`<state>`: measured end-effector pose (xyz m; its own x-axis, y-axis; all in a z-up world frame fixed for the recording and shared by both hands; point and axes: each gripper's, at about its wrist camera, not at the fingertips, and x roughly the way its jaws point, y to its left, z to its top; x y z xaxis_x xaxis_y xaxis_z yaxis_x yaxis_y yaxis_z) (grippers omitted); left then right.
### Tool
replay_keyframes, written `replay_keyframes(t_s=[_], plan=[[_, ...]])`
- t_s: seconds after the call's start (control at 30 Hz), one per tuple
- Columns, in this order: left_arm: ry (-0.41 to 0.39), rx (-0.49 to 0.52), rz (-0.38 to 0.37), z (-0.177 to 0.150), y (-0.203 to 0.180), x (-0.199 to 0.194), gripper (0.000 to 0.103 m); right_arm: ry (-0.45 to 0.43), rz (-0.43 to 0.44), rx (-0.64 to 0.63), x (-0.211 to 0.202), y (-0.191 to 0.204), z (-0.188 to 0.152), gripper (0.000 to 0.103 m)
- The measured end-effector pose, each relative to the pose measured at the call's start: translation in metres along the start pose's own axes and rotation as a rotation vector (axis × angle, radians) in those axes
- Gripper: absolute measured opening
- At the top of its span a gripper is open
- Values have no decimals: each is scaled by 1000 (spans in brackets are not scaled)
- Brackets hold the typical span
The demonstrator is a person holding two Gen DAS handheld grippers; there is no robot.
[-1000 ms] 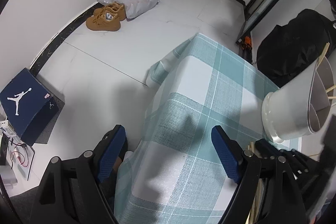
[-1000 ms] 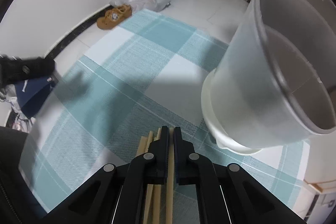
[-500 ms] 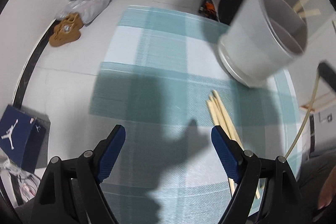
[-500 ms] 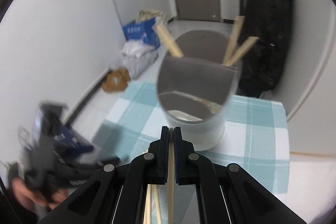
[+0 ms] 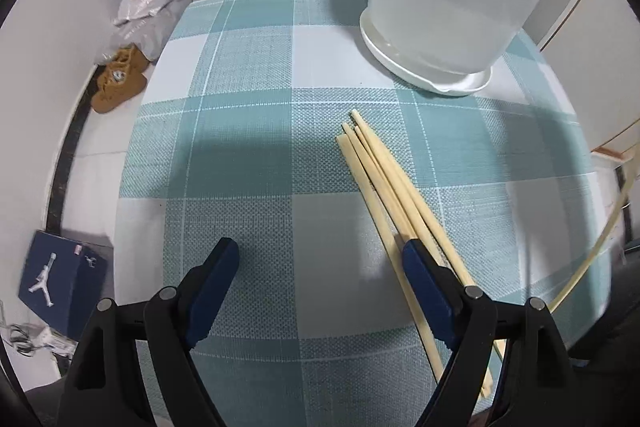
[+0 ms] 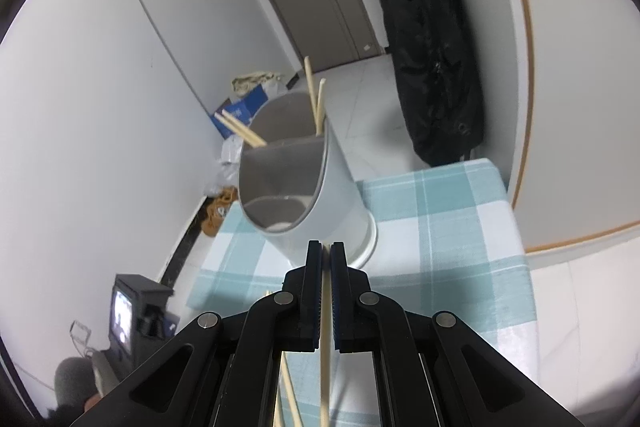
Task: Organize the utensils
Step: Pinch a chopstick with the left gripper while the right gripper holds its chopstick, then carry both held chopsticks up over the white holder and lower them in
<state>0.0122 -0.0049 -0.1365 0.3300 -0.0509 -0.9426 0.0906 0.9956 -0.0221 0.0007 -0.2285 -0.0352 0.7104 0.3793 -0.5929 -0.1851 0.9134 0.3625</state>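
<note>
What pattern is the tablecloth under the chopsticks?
Teal and white checks on the tablecloth, clearest in the left wrist view, where the chopsticks lie.

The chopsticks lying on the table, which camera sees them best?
The left wrist view. There the loose chopsticks lie in a bundle on the checked tablecloth, seen almost end to end beside the open left gripper. The right wrist view shows only slivers of them under the right gripper, which pinches one chopstick.

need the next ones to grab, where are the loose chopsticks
In the left wrist view the chopsticks lie bundled on the checked cloth, just in front of the holder, running under the open left gripper's right finger.
</note>
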Motion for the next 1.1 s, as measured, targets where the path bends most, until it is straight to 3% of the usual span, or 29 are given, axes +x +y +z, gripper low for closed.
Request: replay_keyframes(t_s=[0.3, 0.53, 0.73, 0.9, 1.1], plan=[[37, -36, 58, 7, 5, 7, 82, -54, -15, 29, -18, -21, 6, 3], [25, -34, 95, 17, 0, 12, 82, -17, 7, 101, -14, -39, 2, 3], [18, -45, 113, 22, 5, 13, 80, -19, -6, 83, -15, -36, 2, 3], [0, -30, 107, 31, 2, 15, 62, -11, 2, 92, -12, -39, 1, 3], [1, 21, 92, 37, -12, 13, 21, -7, 3, 88, -9, -39, 2, 3]])
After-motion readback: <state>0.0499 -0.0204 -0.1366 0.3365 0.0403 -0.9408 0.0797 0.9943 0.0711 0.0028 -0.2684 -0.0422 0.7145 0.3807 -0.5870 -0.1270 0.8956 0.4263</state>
